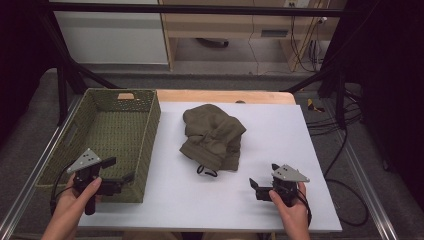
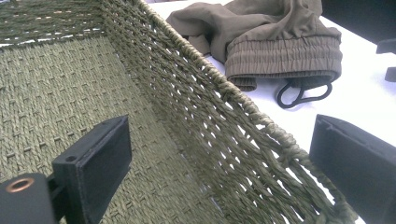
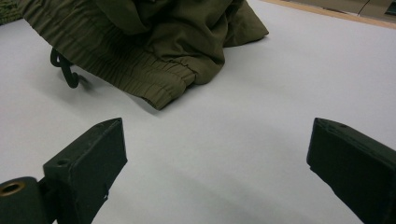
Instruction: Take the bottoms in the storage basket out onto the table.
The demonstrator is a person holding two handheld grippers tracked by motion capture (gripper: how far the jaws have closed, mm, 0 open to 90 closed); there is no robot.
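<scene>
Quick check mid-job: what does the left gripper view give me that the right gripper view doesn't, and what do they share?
Left gripper view alone: the woven basket, its inside floor and right wall seen close up, with the left gripper open, one jaw inside the wall and one outside it.

Right gripper view alone: the right gripper open over bare white table, and the table's wooden far edge.

Both: the crumpled olive garment lying on the table, its ribbed elastic hem, and the black cord sticking out from under it.

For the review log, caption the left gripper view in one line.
Open left gripper straddling the basket wall, olive garment on the white table beyond.
</scene>
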